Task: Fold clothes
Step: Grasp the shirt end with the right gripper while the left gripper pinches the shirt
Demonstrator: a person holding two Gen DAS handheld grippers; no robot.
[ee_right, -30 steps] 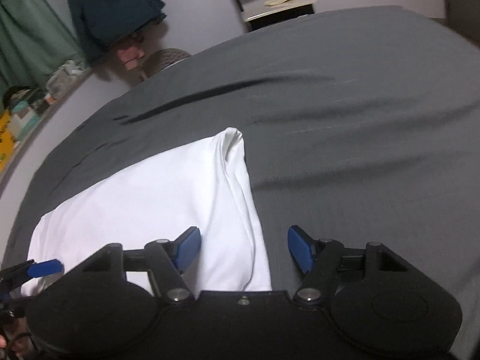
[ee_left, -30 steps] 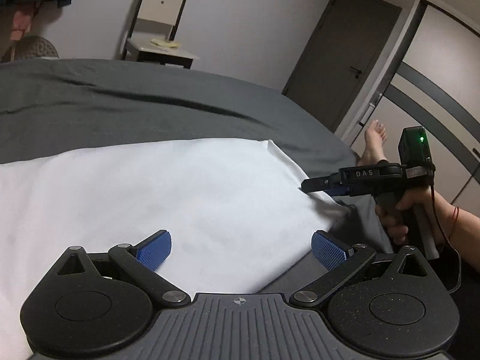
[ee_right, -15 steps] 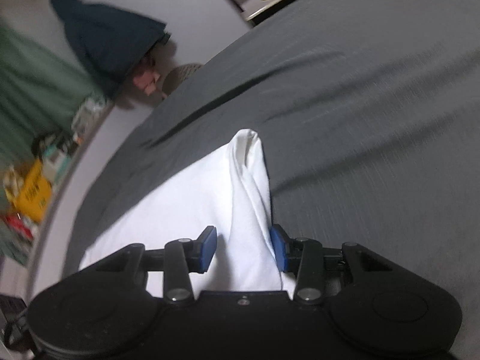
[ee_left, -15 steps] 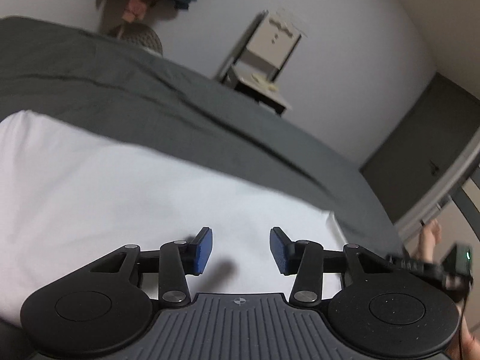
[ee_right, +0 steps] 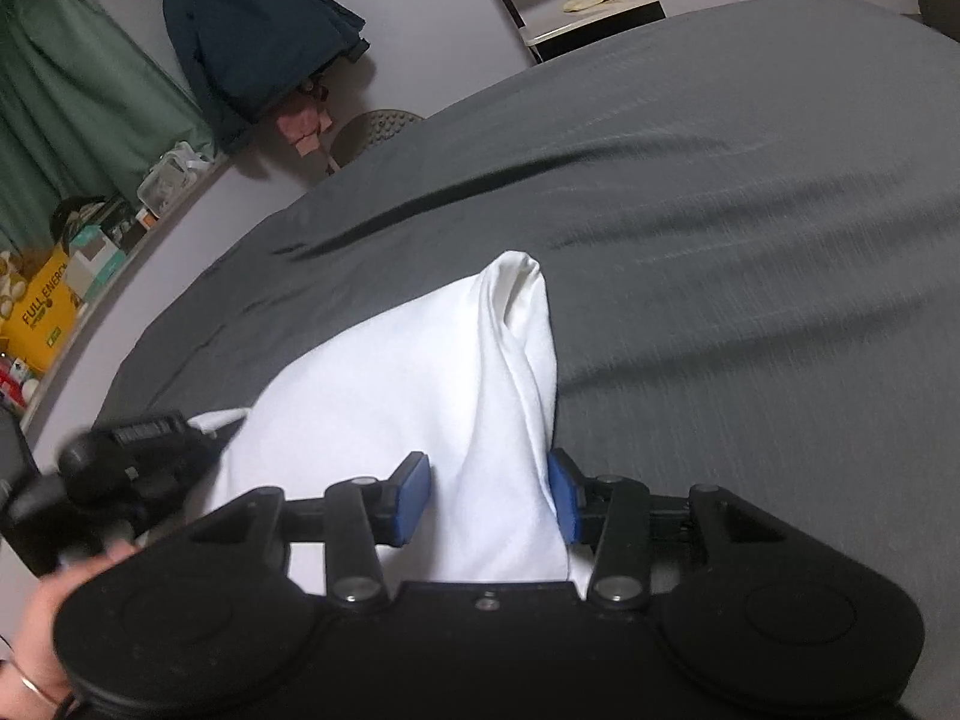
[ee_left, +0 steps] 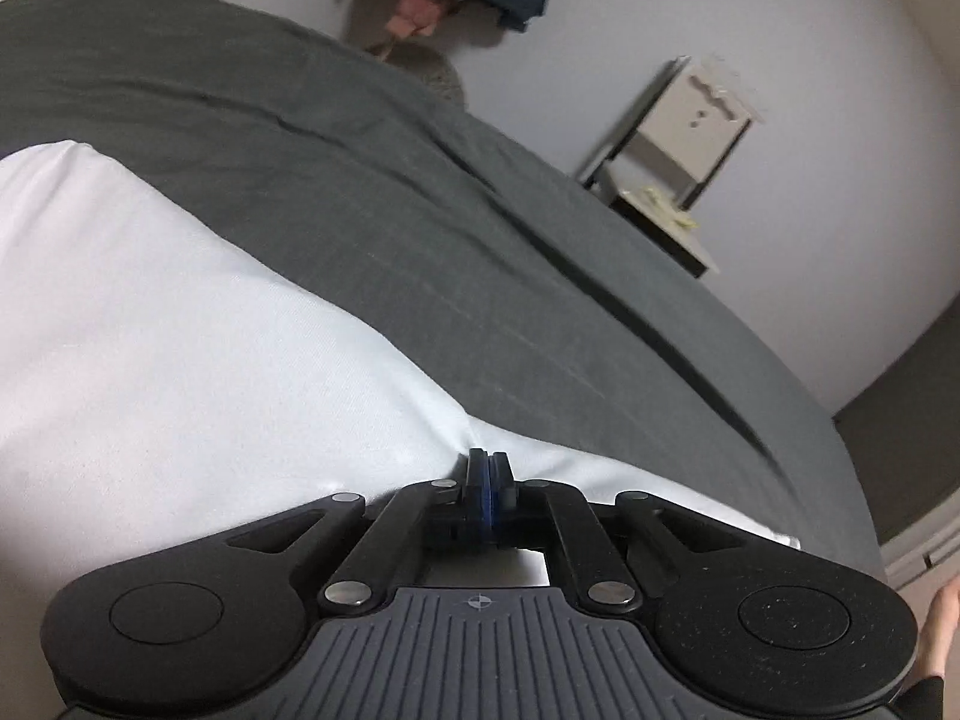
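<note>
A white garment point(ee_left: 180, 360) lies on the dark grey bedspread point(ee_left: 480, 240). My left gripper point(ee_left: 489, 474) has its blue pads pressed together on the cloth's near edge, and creases run into the tips. In the right wrist view the left gripper point(ee_right: 192, 429) sits at the garment's left corner. The garment point(ee_right: 372, 396) rises there in a bunched fold point(ee_right: 516, 360). That fold runs between the blue pads point(ee_right: 563, 495) of my right gripper point(ee_right: 489, 495). The right jaws stand partly apart and are opening, with the fold filling the gap and both pads against it.
The grey bedspread point(ee_right: 720, 210) stretches far beyond the garment. A chair point(ee_left: 678, 138) stands by the wall past the bed. A dark jacket point(ee_right: 252, 30) hangs on the wall, with green curtains point(ee_right: 78, 108) and a cluttered shelf point(ee_right: 54, 294) at left. A hand point(ee_right: 54, 594) holds the left gripper.
The left gripper went from wide open to shut on the garment's edge while rolling and dropping toward the cloth. The right jaws narrowed around the bunched fold, which now stands higher.
</note>
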